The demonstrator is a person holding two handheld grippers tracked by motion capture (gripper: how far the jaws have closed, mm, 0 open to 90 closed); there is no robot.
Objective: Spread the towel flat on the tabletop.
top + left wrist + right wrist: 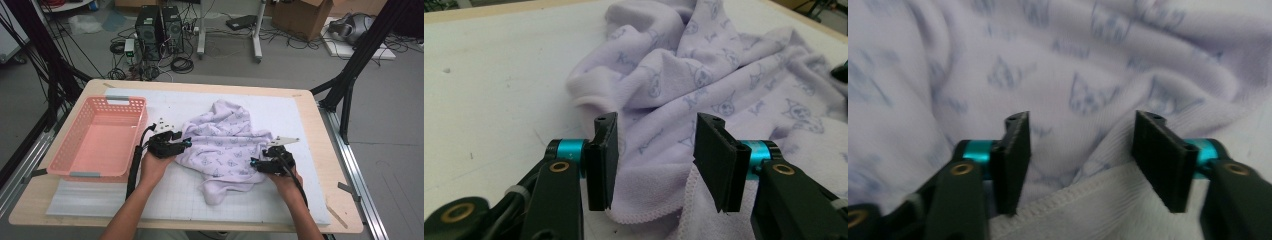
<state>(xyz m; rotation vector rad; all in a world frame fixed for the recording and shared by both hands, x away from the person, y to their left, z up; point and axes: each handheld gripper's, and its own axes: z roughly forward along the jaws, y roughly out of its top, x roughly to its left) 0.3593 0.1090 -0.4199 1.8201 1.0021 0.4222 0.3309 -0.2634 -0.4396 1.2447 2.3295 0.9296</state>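
Cloth: lilac fleece blanket (225, 145) with a small printed motif, lying crumpled across the middle of the white mat (165, 200), centre of the high view; one tail hangs toward the bottom edge of the heap.
Basket: pink plastic basket (80, 167) sits at the left of the high view, well apart from my right claw, just beside my left one.
Left claw: my left gripper (184, 143) is at the blanket's left edge; in the left gripper view its jaws stand about half open, with a stitched hem (639, 217) lying low between them and nothing pinched.
Right claw: my right gripper (256, 162) is at the blanket's right edge; in the right gripper view the jaws are also about half open, with a hemmed border (1073, 210) running across the bottom between them, not gripped.
Step in hand: I read this as lining both claws up on opposite hems for a fresh grab, likely to spread or fold the cloth.
Doing it well, left: I'd push in low so the hem goes deep between the pads, one layer only, not the fold behind it.
Doing it well, right: this view is soft and blurred, so I'd settle before closing and catch the stitched border itself.
Watch for: grabbing bunched folds, which would lift the whole heap rather than open it.
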